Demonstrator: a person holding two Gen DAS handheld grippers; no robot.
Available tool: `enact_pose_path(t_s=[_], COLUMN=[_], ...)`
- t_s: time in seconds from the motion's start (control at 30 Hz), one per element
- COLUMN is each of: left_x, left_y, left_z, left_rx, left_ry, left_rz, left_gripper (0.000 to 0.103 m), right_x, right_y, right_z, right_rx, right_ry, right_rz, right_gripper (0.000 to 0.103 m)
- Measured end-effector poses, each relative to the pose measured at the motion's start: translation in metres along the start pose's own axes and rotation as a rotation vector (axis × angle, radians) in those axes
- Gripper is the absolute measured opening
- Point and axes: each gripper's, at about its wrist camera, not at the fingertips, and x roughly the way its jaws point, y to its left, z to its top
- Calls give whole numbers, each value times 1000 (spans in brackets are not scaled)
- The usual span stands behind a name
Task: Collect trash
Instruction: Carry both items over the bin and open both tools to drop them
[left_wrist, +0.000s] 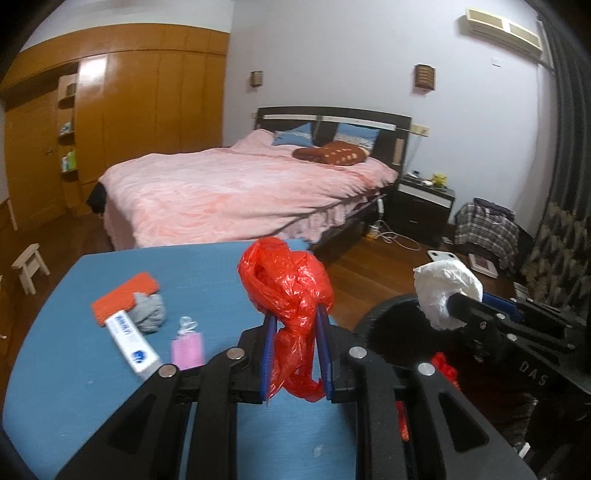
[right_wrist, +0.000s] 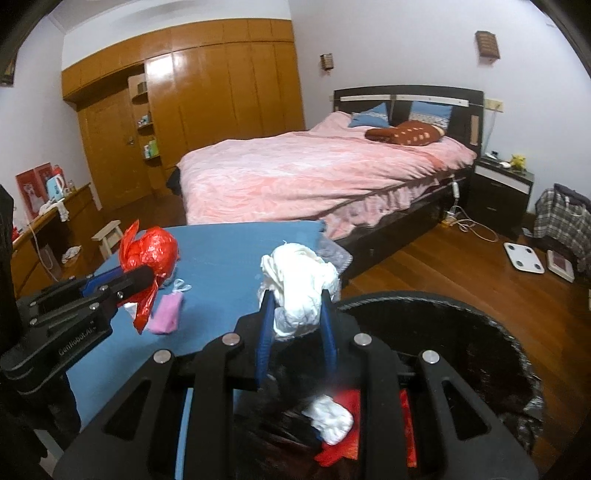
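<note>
My left gripper (left_wrist: 294, 312) is shut on a crumpled red plastic bag (left_wrist: 286, 280) and holds it above the blue table (left_wrist: 74, 369), near its right edge. My right gripper (right_wrist: 297, 299) is shut on a crumpled white plastic bag (right_wrist: 301, 277) over the rim of a black trash bin (right_wrist: 443, 332). The bin holds red and white trash (right_wrist: 332, 417). In the right wrist view the left gripper (right_wrist: 142, 277) with the red bag (right_wrist: 149, 251) is at the left. In the left wrist view the right gripper with the white bag (left_wrist: 445, 291) is over the bin (left_wrist: 391, 325).
On the table lie an orange block (left_wrist: 123, 297), a grey crumpled wad (left_wrist: 149, 314), a white toothpaste box (left_wrist: 133, 343) and a small pink packet (left_wrist: 187, 349). A pink bed (left_wrist: 240, 192) stands behind. A wooden floor, nightstand (right_wrist: 502, 192), scale (right_wrist: 524, 258) and small stool (right_wrist: 109, 232) surround.
</note>
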Motion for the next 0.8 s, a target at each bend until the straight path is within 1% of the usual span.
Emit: enact_pose_path(t_s=[0.27, 0.47, 0.67, 0.8], left_x=[12, 19, 28, 36], left_y=[-46, -78, -99, -110], left_z=[-1, -4, -8, -11], left_rx=[47, 76, 98, 111], left_ry=[15, 24, 43, 55], left_rz=[-106, -171, -214, -231], left_gripper=[20, 20, 20, 20], right_x=[-15, -24, -32, -34], right_y=[-40, -68, -91, -102], right_z=[-13, -24, -34, -40], right_rx=[38, 66, 93, 109], right_ry=[5, 9, 18, 24], right_rz=[-92, -157, -200, -222], right_gripper=[23, 23, 23, 23])
